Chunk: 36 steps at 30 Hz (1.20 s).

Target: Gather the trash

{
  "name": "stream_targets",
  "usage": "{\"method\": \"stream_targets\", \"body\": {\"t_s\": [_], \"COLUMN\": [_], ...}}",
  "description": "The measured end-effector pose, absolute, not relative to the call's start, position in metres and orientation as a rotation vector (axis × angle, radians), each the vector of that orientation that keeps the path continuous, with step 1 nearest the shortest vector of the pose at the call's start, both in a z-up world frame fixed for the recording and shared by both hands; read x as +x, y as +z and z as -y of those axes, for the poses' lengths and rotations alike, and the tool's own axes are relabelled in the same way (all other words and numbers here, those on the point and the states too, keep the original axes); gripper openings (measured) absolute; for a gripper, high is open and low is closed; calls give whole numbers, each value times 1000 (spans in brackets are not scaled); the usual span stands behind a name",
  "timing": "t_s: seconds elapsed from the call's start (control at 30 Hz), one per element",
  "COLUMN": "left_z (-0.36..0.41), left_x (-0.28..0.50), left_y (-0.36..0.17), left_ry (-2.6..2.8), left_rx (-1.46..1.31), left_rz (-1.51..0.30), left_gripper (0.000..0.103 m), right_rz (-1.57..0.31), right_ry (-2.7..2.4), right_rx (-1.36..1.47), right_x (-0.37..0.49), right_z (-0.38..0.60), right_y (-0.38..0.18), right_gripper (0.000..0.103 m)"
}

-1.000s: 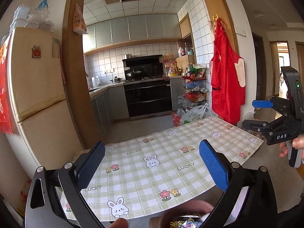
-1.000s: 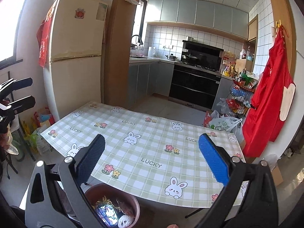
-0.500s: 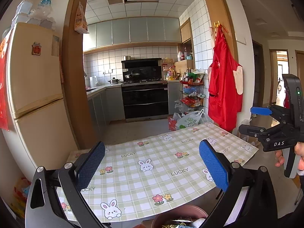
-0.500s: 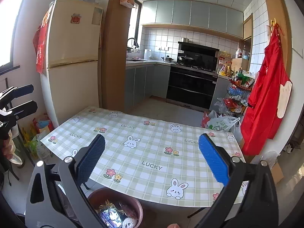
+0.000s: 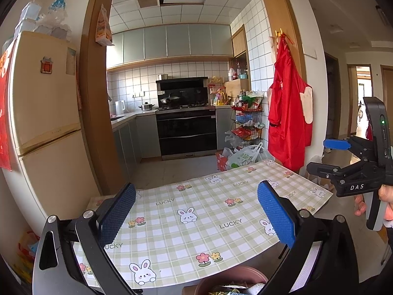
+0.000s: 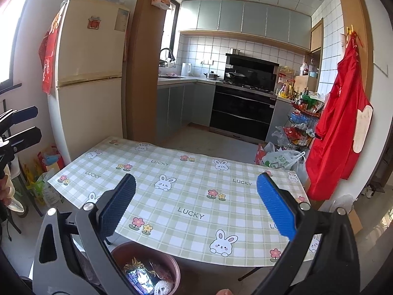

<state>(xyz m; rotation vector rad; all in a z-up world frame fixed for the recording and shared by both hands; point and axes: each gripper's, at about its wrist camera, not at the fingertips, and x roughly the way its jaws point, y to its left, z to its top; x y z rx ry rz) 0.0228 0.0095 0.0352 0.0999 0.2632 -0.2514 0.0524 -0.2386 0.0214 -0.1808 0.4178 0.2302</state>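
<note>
- Left tongs (image 5: 196, 216) are hovering with jaws spread wide and nothing between them, over the counter (image 5: 172, 223) with its checked rabbit-and-flower cloth.
- Right tongs (image 6: 196, 209) are likewise gaping wide and carrying nothing, over the same cloth.
- A brown bin (image 6: 169, 268) is sitting just below the near edge, under the right tongs; trash (image 6: 140, 274), probably shiny wrappers, is lying inside.
- Beyond both tongs a kitchen is showing: fridge (image 6: 91, 73), black oven (image 5: 186, 132), red apron (image 5: 287, 123).
</note>
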Motion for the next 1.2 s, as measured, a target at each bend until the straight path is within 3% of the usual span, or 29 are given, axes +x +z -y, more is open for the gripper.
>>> {"method": "stream_targets", "body": {"t_s": [1.2], "left_z": [-5], "left_x": [23], "left_y": [30], "left_ry": [-221], "left_rx": [115], "left_rz": [-268], "left_gripper": [97], "right_rz": [-453], "right_ry": [180], "right_rx": [-174], "right_x": [58], "right_z": [245], "right_y": [13], "right_gripper": [97]}}
